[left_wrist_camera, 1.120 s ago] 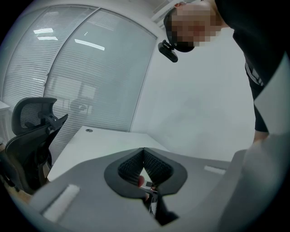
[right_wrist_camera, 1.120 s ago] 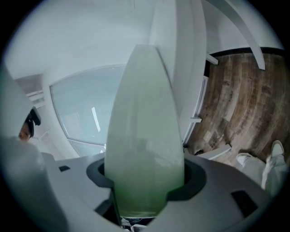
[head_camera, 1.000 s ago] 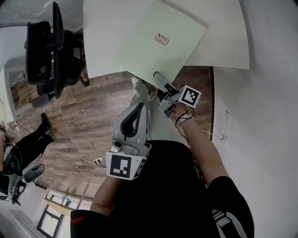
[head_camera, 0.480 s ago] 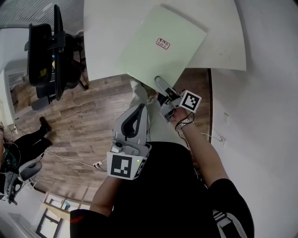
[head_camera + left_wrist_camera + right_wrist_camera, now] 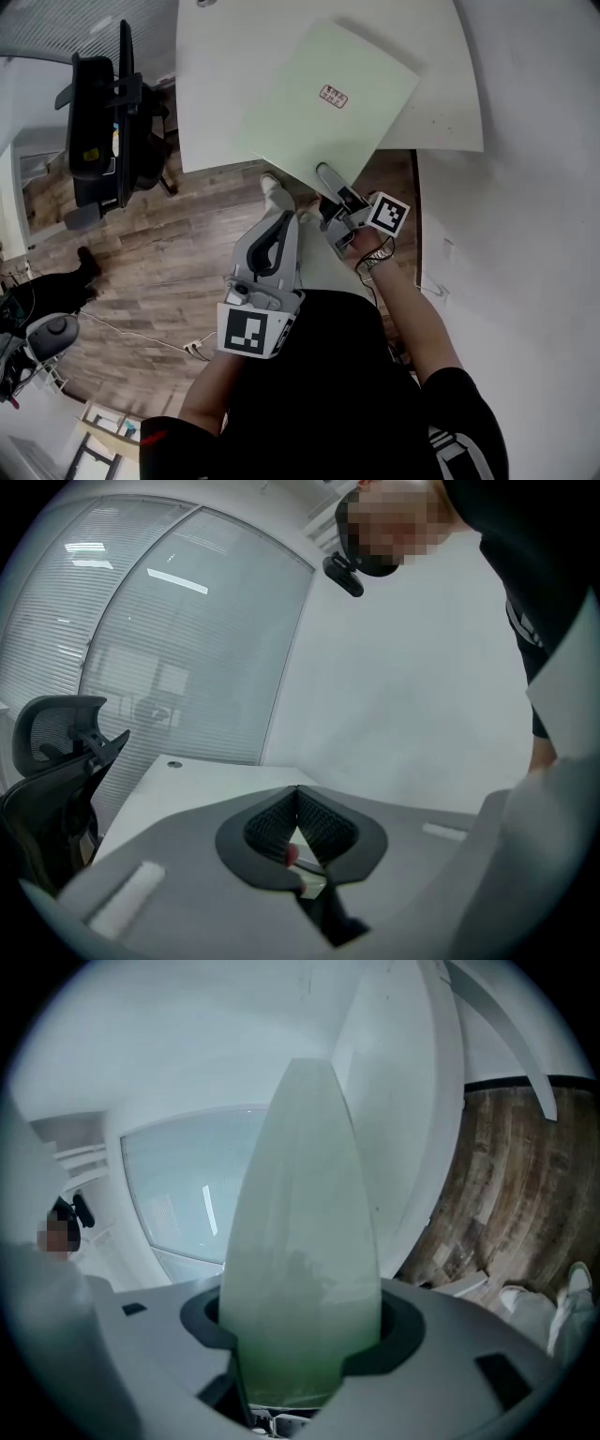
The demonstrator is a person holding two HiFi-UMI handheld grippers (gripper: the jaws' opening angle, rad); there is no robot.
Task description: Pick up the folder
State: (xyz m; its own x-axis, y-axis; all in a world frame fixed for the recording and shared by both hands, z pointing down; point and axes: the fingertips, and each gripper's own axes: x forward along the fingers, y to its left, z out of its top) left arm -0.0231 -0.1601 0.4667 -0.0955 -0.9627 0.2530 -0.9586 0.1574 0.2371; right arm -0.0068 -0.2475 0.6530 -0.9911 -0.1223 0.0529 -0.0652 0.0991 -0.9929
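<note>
Your right gripper (image 5: 328,178) clamps the folder (image 5: 323,108) at its near edge; the folder extends forward over the table (image 5: 211,75). Your left gripper (image 5: 279,220), closed and empty, hangs short of the table.

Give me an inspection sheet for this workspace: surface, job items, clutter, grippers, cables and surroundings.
Surface: white table, only the folder on it.
Job's things: pale green folder, red label up, near edge overhanging the table.
Clutter: nothing seen.
Grippers: right gripper shut on the folder's near edge; left gripper shut, empty, near the body.
Cables: thin cable across the wooden floor.
Surroundings: black office chair left of the table; white wall at right.
</note>
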